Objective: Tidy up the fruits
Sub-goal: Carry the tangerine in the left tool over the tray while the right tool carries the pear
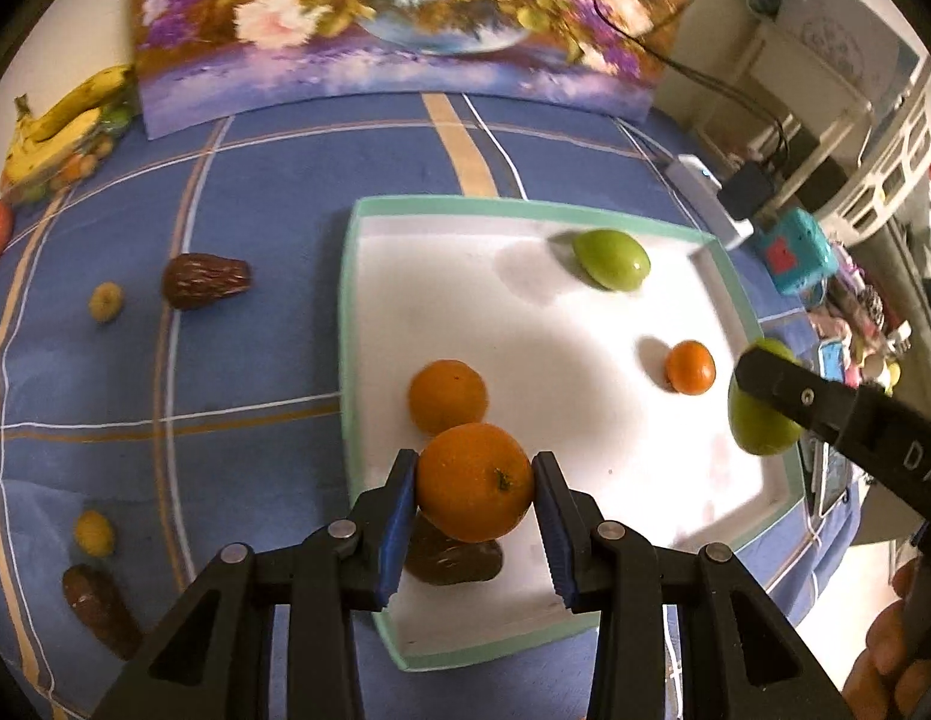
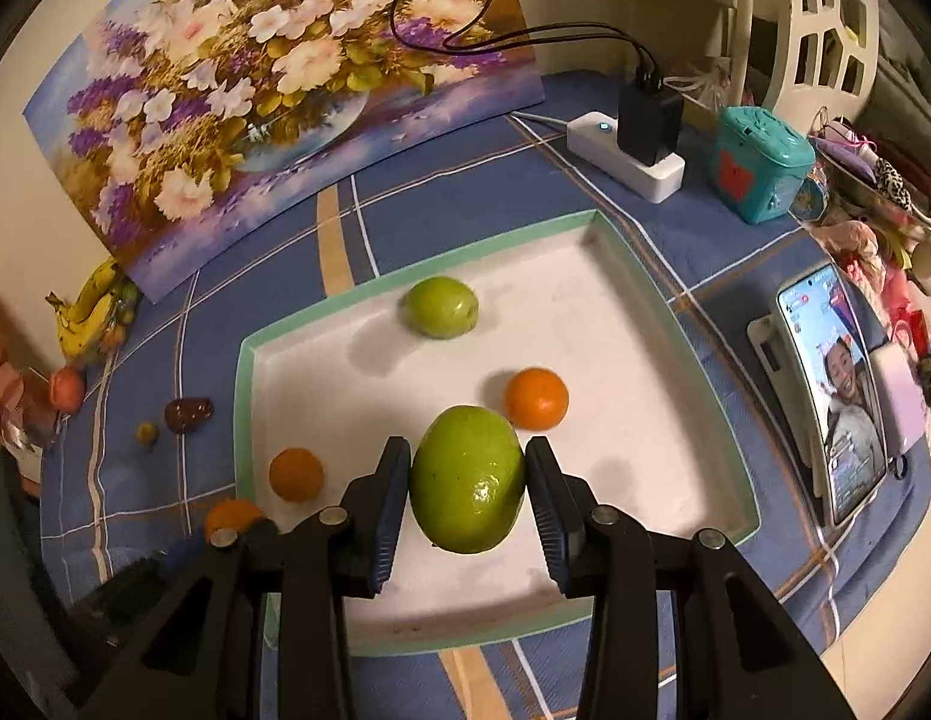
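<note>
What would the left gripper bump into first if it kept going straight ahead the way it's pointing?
Probably the loose orange lying in the white tray, just beyond the orange that the left gripper holds. Depth is hard to judge, so it might pass above it.

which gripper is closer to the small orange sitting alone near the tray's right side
Right. The right gripper, holding a green fruit, is just beside the small orange; the left gripper is farther, across the tray.

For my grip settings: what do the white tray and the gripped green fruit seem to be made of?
Tray: probably card or foam board, matte white with a mint rim; thin, straight walls.
Green fruit in the right gripper: glossy smooth skin with a bright highlight; possibly plastic, I cannot tell.
</note>
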Demonstrator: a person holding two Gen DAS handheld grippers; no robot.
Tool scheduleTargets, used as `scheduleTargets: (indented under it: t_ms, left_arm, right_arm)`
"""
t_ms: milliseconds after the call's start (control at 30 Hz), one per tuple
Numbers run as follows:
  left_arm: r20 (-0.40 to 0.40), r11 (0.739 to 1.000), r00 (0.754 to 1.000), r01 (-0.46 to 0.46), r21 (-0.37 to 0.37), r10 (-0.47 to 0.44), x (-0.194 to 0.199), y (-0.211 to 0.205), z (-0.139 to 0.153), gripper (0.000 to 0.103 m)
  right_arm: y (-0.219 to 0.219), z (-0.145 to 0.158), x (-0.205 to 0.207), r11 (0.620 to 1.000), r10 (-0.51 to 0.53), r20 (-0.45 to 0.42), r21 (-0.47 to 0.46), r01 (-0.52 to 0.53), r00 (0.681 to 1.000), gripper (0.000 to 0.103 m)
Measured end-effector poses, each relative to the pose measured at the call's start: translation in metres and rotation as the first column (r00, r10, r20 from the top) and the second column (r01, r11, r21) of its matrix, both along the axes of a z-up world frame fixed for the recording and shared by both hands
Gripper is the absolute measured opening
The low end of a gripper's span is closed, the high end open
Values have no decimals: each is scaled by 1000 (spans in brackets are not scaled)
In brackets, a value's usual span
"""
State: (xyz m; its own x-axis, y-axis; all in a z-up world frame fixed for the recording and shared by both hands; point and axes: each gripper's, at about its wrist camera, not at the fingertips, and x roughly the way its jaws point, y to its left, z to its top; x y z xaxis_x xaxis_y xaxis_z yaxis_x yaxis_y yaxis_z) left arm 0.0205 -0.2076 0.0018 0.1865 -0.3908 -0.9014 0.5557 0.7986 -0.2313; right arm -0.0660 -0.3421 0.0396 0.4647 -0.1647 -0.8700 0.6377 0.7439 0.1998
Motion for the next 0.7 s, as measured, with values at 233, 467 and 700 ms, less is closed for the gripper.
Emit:
scheduleTargets:
  t_ms: [233,467,700]
  left_arm:
    - [2,998,1000,30,52,-30,-6,-14,-12,40]
    - [13,996,999,32,86,-34,-8,-16,-18,41]
    - [12,994,999,31,109,-33,-8,-14,-23,41]
  right_arm:
    - [-9,-15,7,999,10,-19,39,-9,1000,41]
    - [-9,-24,8,998,30,-34,52,-28,999,41]
    - [-12,-36,9,998,32,-74,65,-27,997,41]
